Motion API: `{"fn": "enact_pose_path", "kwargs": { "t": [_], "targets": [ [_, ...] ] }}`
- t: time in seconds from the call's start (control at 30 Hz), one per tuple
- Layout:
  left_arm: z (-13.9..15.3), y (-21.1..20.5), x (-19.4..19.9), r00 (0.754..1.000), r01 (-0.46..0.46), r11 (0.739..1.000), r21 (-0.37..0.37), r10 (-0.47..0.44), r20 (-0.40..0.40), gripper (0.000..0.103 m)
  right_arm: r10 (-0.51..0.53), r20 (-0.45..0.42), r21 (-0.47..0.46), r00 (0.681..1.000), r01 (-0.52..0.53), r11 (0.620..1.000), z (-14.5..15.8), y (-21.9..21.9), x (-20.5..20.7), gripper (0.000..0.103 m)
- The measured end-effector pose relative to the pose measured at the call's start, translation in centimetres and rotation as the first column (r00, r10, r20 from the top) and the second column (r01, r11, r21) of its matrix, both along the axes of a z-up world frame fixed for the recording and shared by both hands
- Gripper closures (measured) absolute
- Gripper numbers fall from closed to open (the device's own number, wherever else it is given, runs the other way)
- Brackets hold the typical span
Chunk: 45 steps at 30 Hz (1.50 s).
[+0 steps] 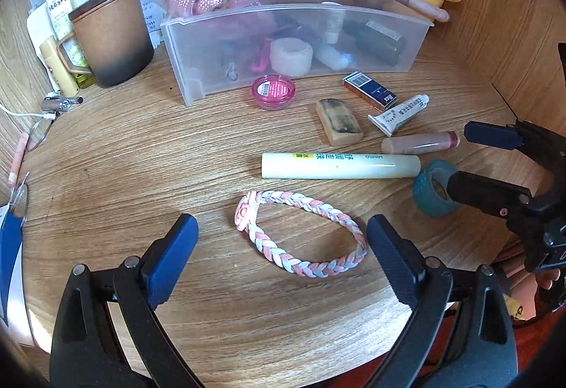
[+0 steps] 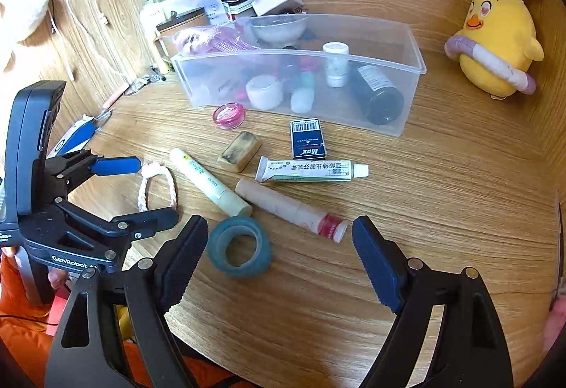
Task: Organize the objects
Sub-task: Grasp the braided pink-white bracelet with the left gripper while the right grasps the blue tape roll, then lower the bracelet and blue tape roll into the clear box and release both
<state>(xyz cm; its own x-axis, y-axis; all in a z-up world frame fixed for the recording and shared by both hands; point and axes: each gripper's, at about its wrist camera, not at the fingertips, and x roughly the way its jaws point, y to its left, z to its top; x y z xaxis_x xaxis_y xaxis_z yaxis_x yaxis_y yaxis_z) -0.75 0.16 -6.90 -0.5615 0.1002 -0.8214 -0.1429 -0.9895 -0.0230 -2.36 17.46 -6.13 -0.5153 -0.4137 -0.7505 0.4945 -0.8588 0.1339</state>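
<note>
left wrist view: the left gripper (image 1: 281, 246) fills the bottom of the frame with its jaws spread wide and nothing held. the braided bracelet (image 1: 300, 234) lies flat on the wooden desk (image 1: 141, 175) between the two blue pads, slightly ahead of them, untouched. it is a loop of pink, white and grey cord with a small knot at its left end. i judge it light, soft and floppy, so it will sag when lifted; pinching one strand of the loop or the knot looks surer than squeezing across the whole ring. above it lies the long cream tube (image 1: 339, 166), and at upper centre stands the clear plastic bin (image 1: 406, 34), already partly filled. at the right edge the right gripper (image 1: 474, 158) reaches in, one finger in front of the teal tape roll (image 1: 433, 193).

right wrist view: the right gripper (image 2: 279, 253) stands wide open at the bottom of the frame, empty. the teal tape roll (image 2: 240, 248) lies just beside its left pad, lower centre, inside the span of the jaws; whether it touches the pad i cannot tell. the roll looks light and fairly stiff with a smooth rim, so a grip across its outer wall should hold. at the left the left gripper (image 2: 141, 190) brackets the braided bracelet (image 2: 155, 190), open. the clear plastic bin (image 2: 406, 45) sits at upper centre.
</note>
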Motion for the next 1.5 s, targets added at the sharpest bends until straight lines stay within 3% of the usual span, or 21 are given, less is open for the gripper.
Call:
{"fn": "enact_pose_path", "kwargs": {
  "t": [0.17, 0.23, 0.37, 0.5, 0.53, 0.63, 0.8, 1.27, 1.5],
  "targets": [
    [0.1, -0.1, 0.2, 0.999, -0.011, 1.0, -0.004, 0.011, -0.041, 0.01, 0.035, 0.027, 0.0, 0.999, -0.035, 0.999, -0.7, -0.6, 0.7, 0.045],
    [0.2, -0.3, 0.1, 0.998, -0.021, 1.0, -0.003, 0.021, -0.058, 0.018, 0.044, 0.039, 0.002, 0.998, -0.044, 0.999, -1.2, -0.9, 0.8, 0.053],
    [0.6, -0.5, -0.2, 0.997, -0.02, 1.0, 0.0, 0.02, -0.079, 0.047, 0.054, 0.027, 0.011, 0.998, -0.055, 0.998, -1.2, -1.3, 0.9, 0.066],
    [0.9, -0.9, -0.2, 0.996, -0.021, 1.0, 0.005, 0.021, -0.085, 0.082, 0.045, 0.017, 0.017, 0.999, -0.046, 0.999, -1.2, -1.5, 0.8, 0.066],
    [1.0, -1.1, -0.1, 0.996, -0.022, 1.0, 0.013, 0.023, -0.083, 0.086, 0.043, 0.017, 0.016, 0.999, -0.043, 0.999, -1.2, -1.4, 0.8, 0.066],
    [1.1, -1.6, 0.0, 0.997, -0.028, 0.998, 0.049, 0.032, -0.074, 0.088, 0.03, 0.011, 0.012, 0.999, -0.03, 0.999, -0.8, -1.0, 0.8, 0.066],
    [1.5, -1.6, 0.4, 0.995, -0.043, 0.998, 0.047, 0.047, -0.085, 0.088, 0.018, -0.019, -0.007, 1.0, -0.018, 1.0, 0.6, -0.6, 0.6, 0.066],
    [7.1, -1.2, -1.0, 0.966, -0.034, 0.992, 0.123, 0.064, -0.252, 0.088, -0.054, -0.14, -0.058, 0.989, 0.046, 0.997, 4.9, 0.6, -2.8, 0.066],
    [8.9, -0.9, -3.9, 0.958, -0.017, 0.987, 0.16, 0.062, -0.28, 0.088, -0.081, -0.21, -0.062, 0.974, 0.069, 0.996, 7.0, 1.1, -4.9, 0.066]
  ]
}}
